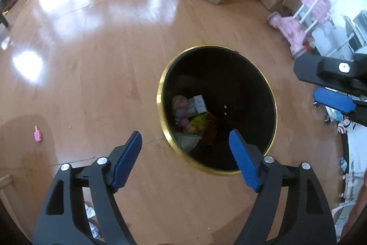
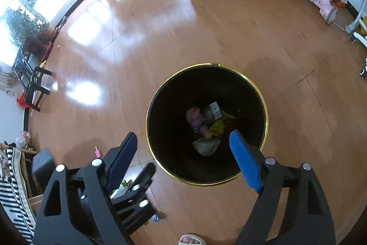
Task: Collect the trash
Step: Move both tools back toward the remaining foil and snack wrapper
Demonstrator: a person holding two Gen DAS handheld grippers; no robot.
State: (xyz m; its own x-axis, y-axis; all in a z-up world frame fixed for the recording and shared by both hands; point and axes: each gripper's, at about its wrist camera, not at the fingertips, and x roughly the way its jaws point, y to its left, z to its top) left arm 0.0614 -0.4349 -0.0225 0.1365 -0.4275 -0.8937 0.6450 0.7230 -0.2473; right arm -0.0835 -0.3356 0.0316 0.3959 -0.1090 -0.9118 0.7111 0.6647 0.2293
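Two grippers — left (image 1: 185, 141), right (image 2: 183, 141) — over one bin (image 2: 160, 93).

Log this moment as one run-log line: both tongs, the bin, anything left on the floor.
left tongs: open, empty | right tongs: open, empty | trash bin: upright, trash at bottom | pink scrap: on floor, left of bin

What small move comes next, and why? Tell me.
Probably swing the left gripper toward the small pink piece lying on the wood floor. Both grippers are open and empty above the gold-rimmed bin, the right gripper too, and trash already sits inside, so the pink piece looks like the nearest item left.
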